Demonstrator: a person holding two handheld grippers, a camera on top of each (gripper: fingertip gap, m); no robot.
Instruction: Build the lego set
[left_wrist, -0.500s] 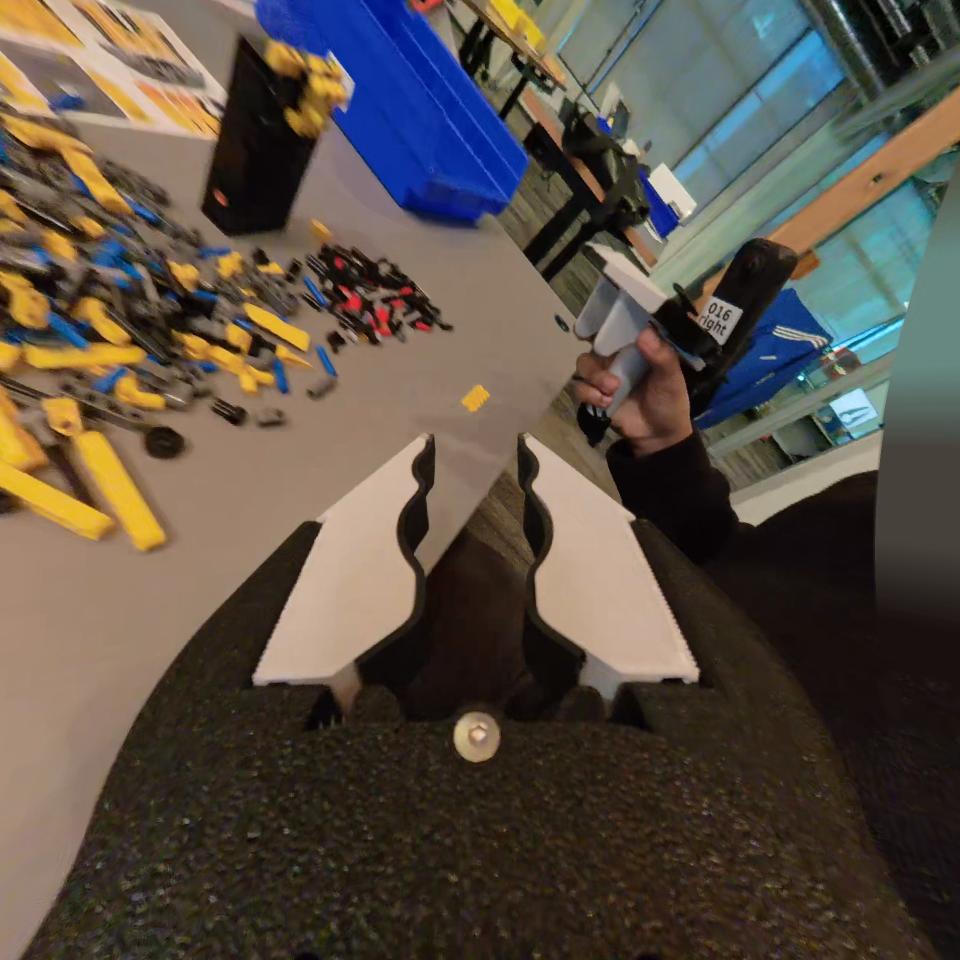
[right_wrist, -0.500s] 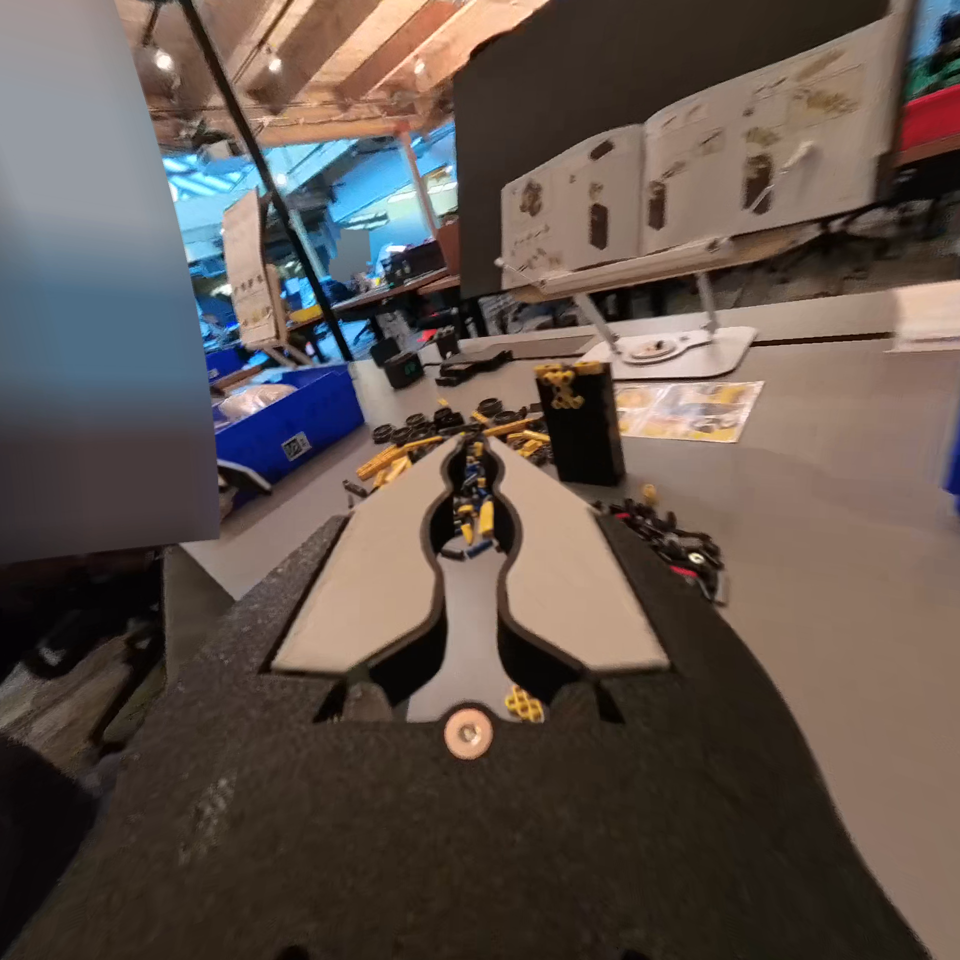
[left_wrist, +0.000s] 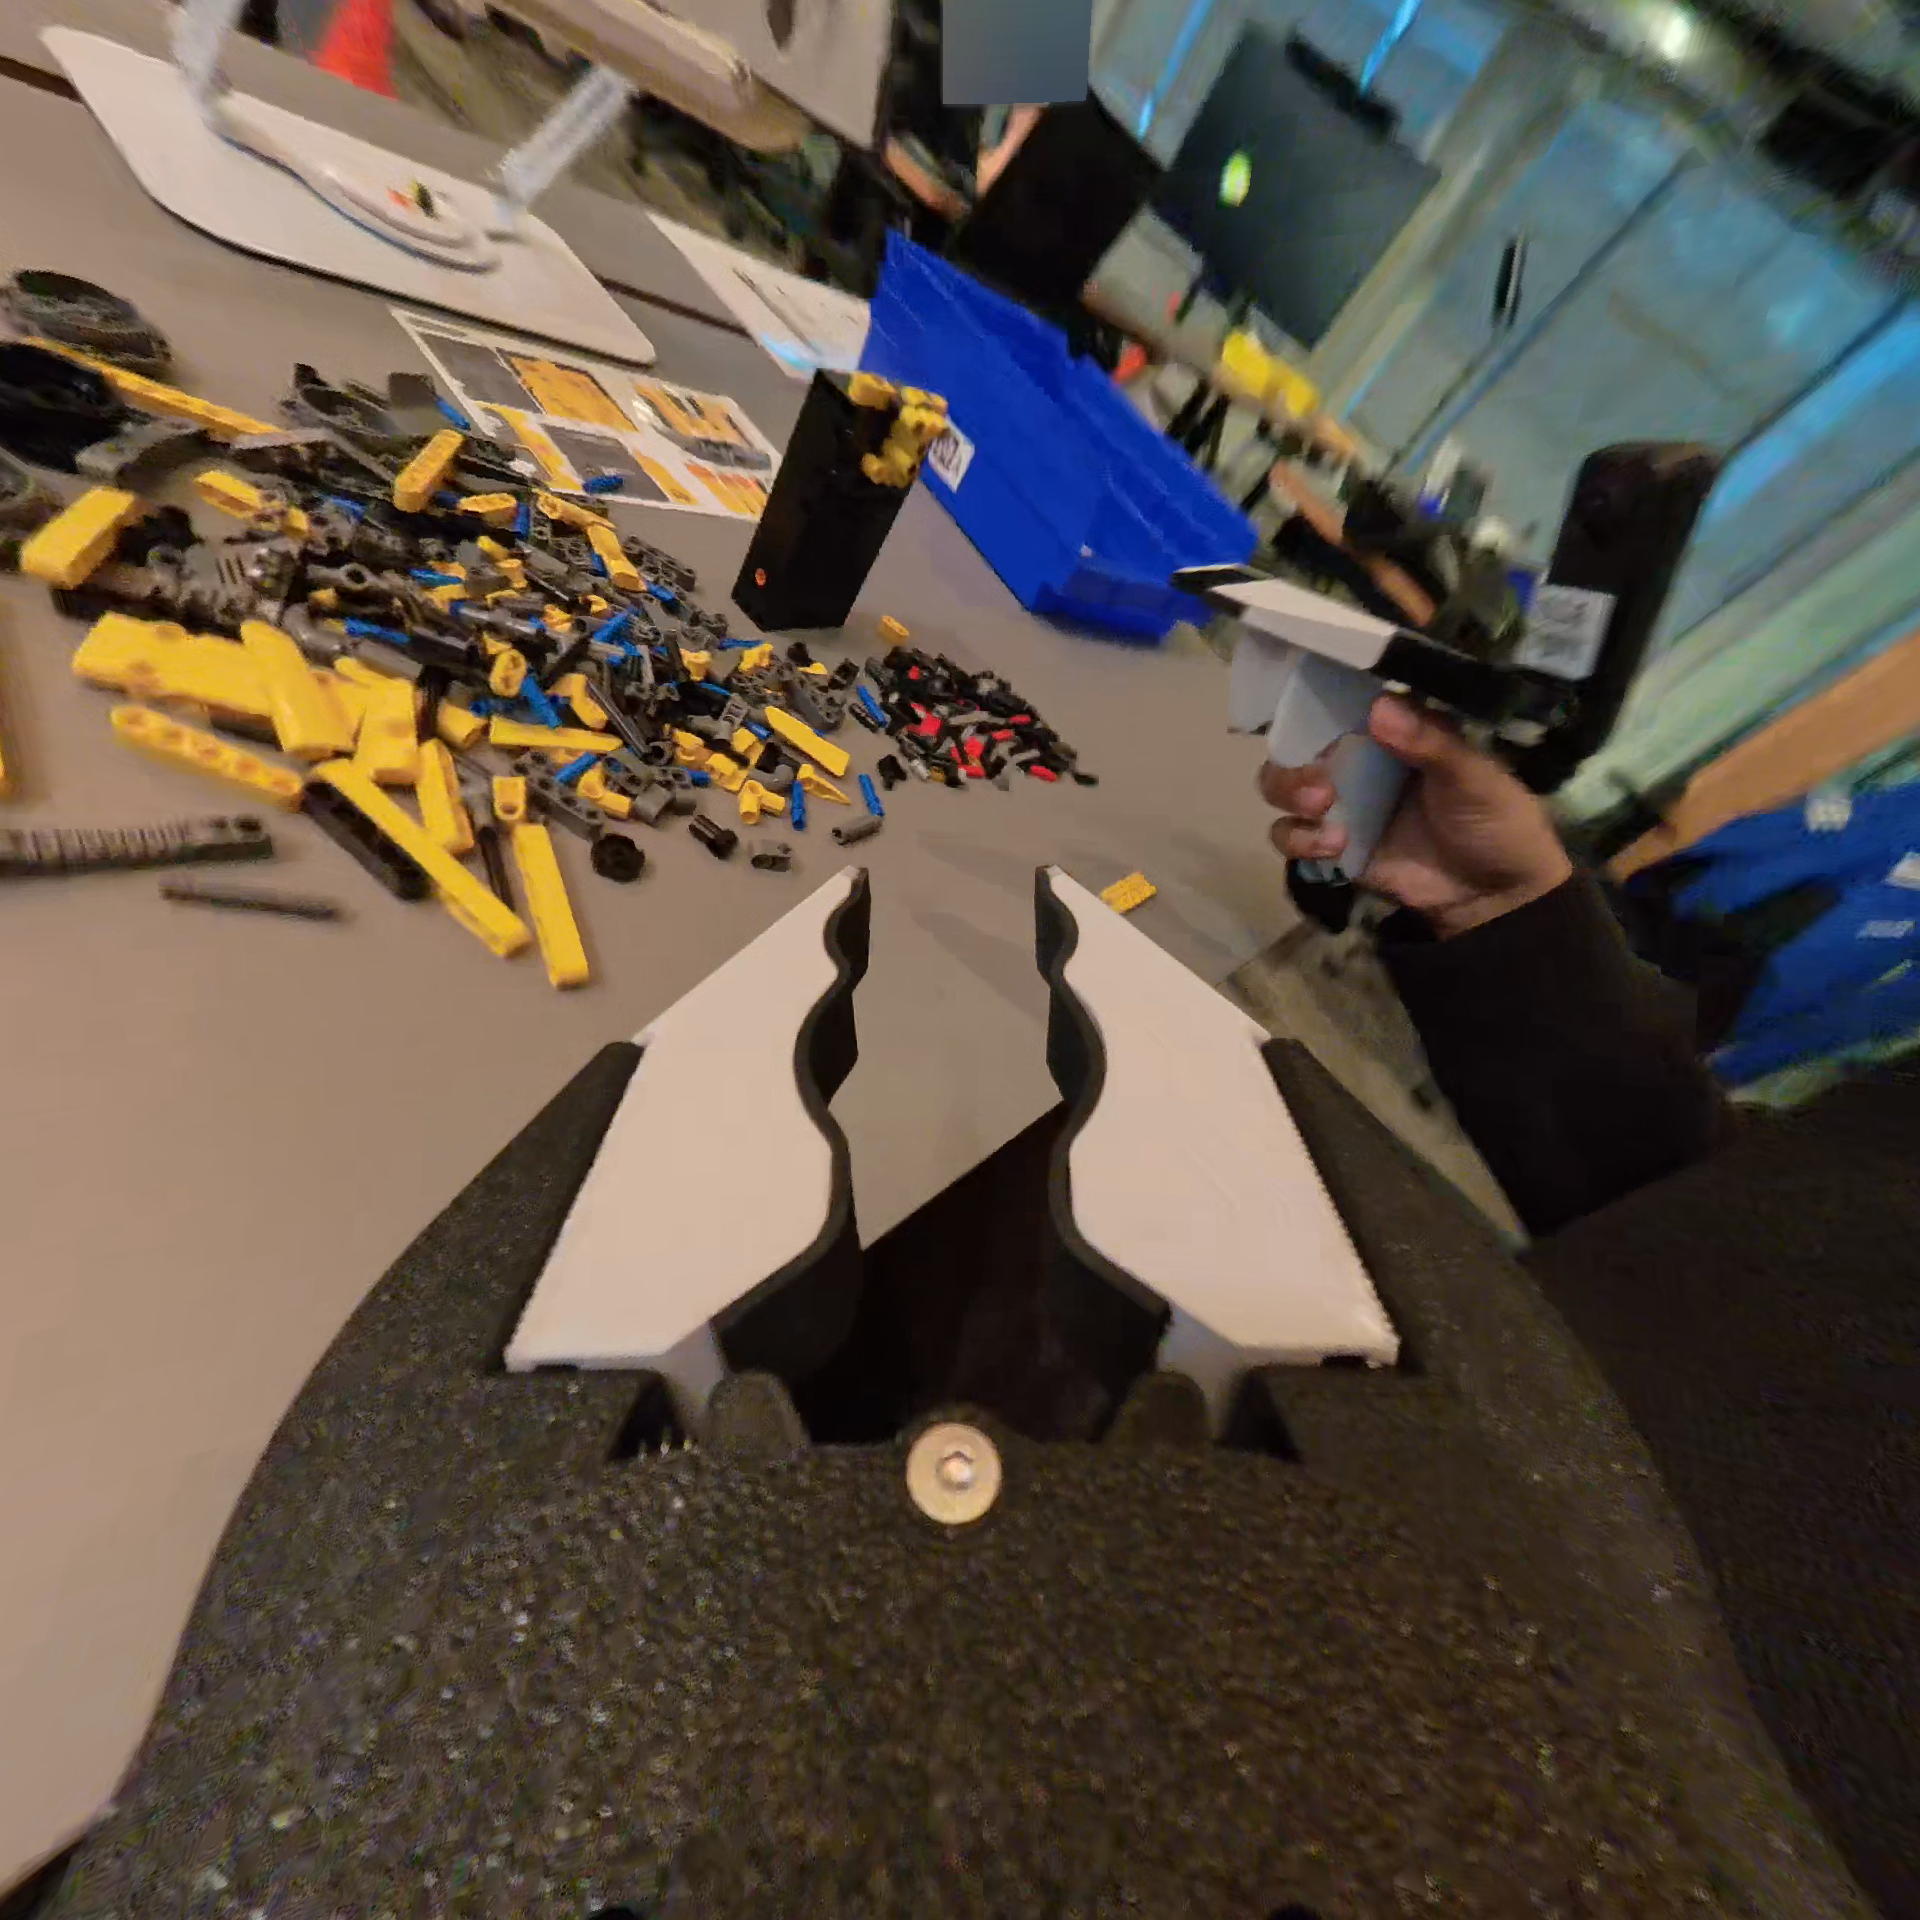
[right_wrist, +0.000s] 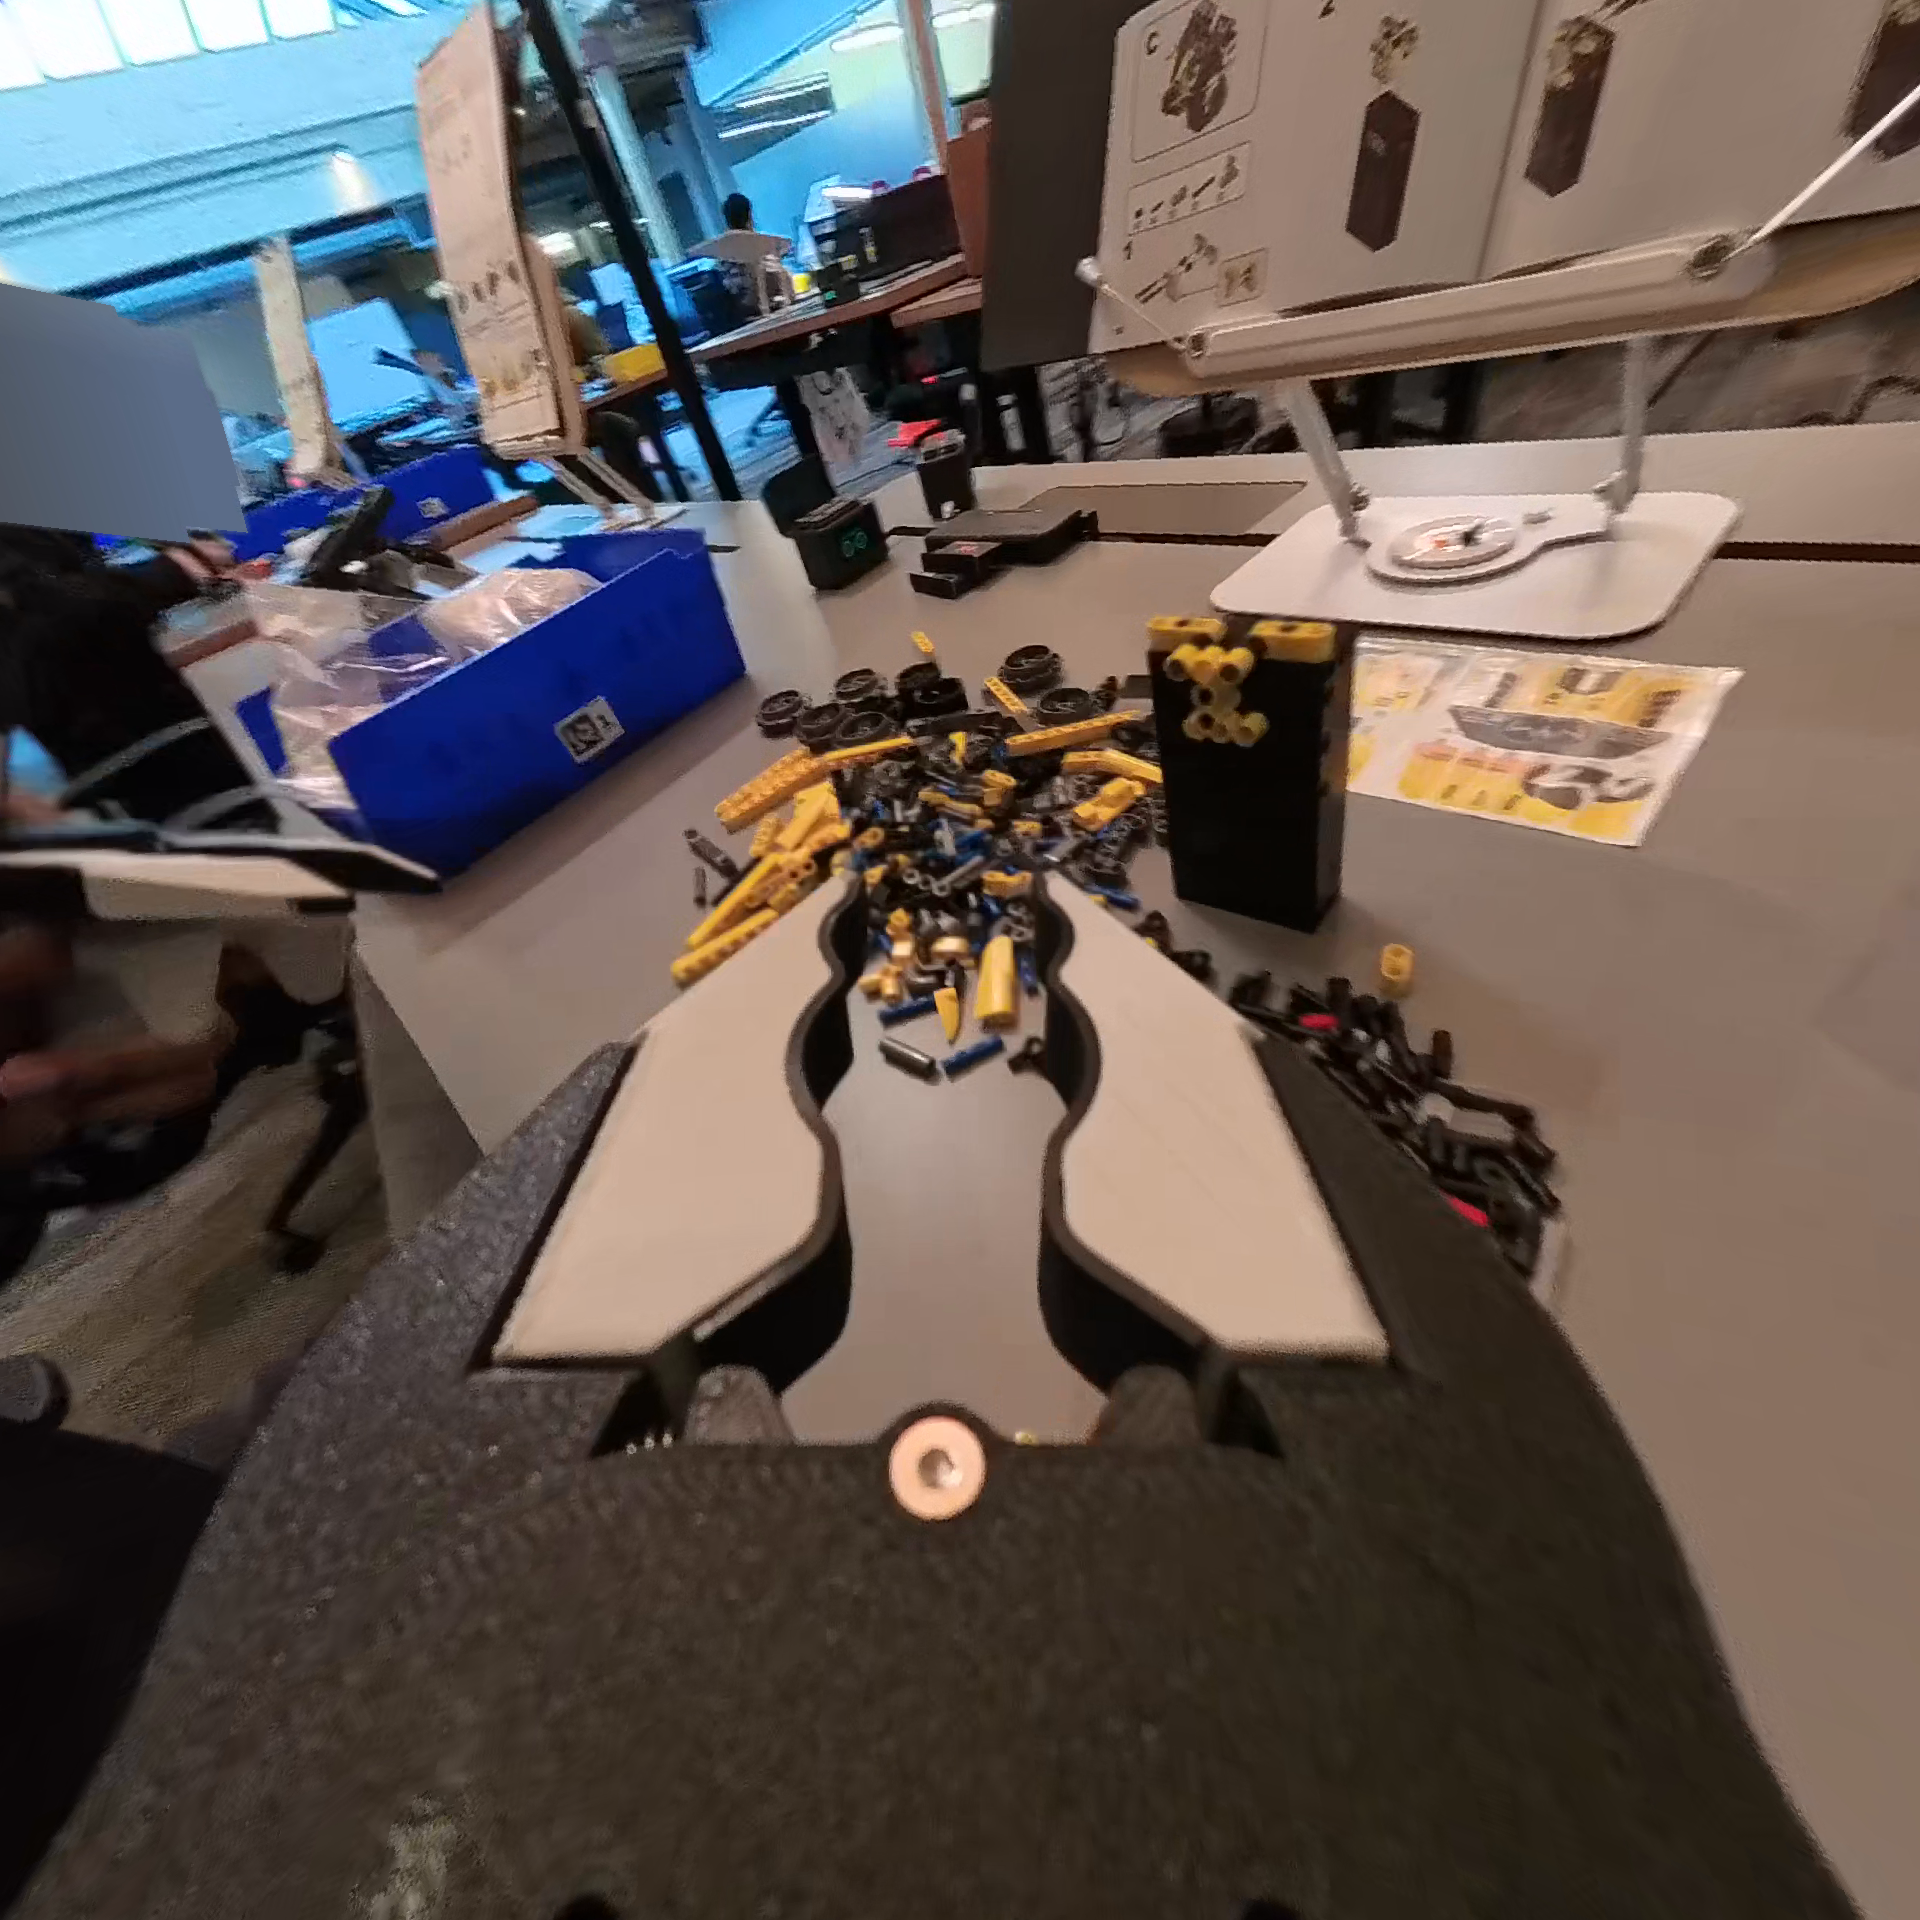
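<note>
left tool (left_wrist: 951, 883): empty, jaws apart | right tool (right_wrist: 940, 904): empty, jaws apart

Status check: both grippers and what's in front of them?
Left gripper open, empty. Right gripper open, empty, over brick pile. Black block stands beside it.

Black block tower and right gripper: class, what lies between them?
In the right wrist view, loose yellow, black and blue pieces lie between the black block tower and the right gripper.
</note>
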